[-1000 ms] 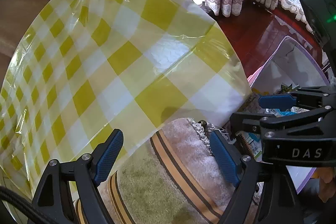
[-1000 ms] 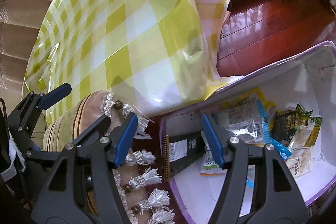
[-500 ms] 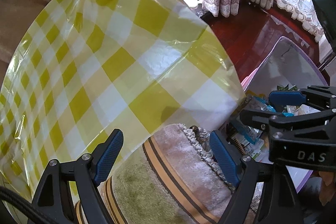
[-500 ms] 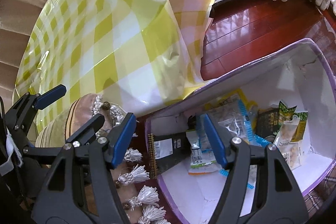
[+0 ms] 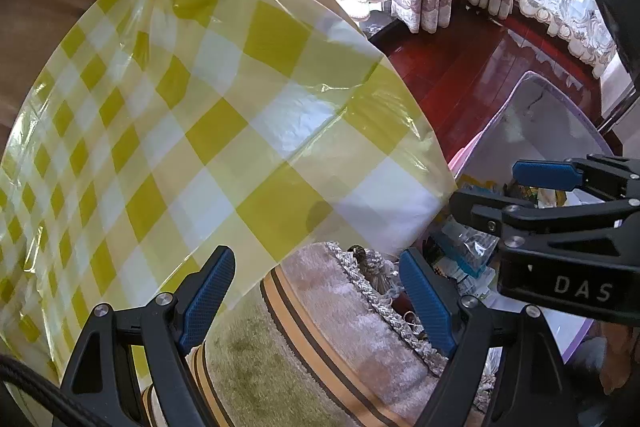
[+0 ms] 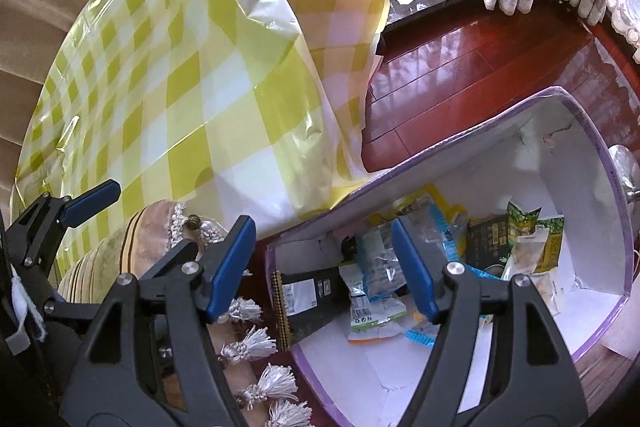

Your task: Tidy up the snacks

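Hovering right gripper [image 6: 322, 263] above purple-rimmed box [image 6: 500, 135], jaws just been opening, nothing between. Snack packets [image 6: 376, 267] piled at box's near-left corner. Left gripper [image 5: 316, 297] wide, empty over tasselled cushion [image 5: 320, 355]. Next grab: descend straight, pinch one packet's edge.

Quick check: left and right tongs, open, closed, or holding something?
Left tongs: open, nothing between the pads.
Right tongs: open, holding nothing; the jaws have just been opening.
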### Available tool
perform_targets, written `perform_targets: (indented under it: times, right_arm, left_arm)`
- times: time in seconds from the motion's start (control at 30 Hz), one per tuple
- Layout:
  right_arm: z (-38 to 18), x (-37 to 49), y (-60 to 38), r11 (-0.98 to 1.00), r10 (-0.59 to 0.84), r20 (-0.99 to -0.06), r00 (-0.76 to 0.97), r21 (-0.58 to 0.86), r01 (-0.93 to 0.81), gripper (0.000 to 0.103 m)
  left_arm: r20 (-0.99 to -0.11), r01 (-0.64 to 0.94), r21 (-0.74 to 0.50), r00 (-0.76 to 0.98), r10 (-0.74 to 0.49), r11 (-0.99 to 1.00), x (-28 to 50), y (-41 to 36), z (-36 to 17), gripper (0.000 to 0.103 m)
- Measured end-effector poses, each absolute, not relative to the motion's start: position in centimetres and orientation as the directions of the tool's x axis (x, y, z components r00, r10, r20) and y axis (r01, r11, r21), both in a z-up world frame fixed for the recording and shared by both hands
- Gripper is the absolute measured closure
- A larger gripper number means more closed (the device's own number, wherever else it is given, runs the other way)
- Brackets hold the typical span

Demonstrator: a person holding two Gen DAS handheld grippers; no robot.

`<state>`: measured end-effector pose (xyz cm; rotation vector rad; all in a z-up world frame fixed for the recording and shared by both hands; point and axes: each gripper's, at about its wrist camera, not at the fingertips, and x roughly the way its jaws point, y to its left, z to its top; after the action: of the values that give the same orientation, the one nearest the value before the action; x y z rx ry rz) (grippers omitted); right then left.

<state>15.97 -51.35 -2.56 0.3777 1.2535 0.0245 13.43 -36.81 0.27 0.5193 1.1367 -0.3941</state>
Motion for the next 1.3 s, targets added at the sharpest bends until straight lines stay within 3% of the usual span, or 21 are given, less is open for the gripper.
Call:
perform_targets:
  times: [0.43, 0.77, 1.1, 1.3]
  right_arm:
    - [-2.0, 14.1, -52.6, 0.933, 0.054, -0.942, 0.332, 0.166, 0.319, 0.03]
    - [-0.8, 10.0, -54.5, 0.877, -0.128, -0.939, 0.32, 0.044, 0.479, 0.025]
    - [-1.4, 6.6, -55.0, 0.815, -0.205, -0.945, 0.256, -0.02, 0.579, 0.025]
    - [-1.5, 4.3, -55.1, 0.784, -0.233, -0.939, 0.253, -0.027, 0.621, 0.025]
  left_arm:
    - [-0.928, 0.584, 0.124, 0.354, -0.114, 0.802, 13.0, -37.1, 0.7, 0.018]
    - [-0.906, 0.657, -0.101, 0.25, -0.342, 0.747, 10.0, -37.7, 1.9, 0.018]
    - [-0.907, 0.713, -0.168, 0.159, -0.39, 0.681, 7.6, -38.7, 0.9, 0.017]
    - [-0.924, 0.75, -0.156, 0.119, -0.364, 0.642, 6.3, -39.4, 0.0, 0.01]
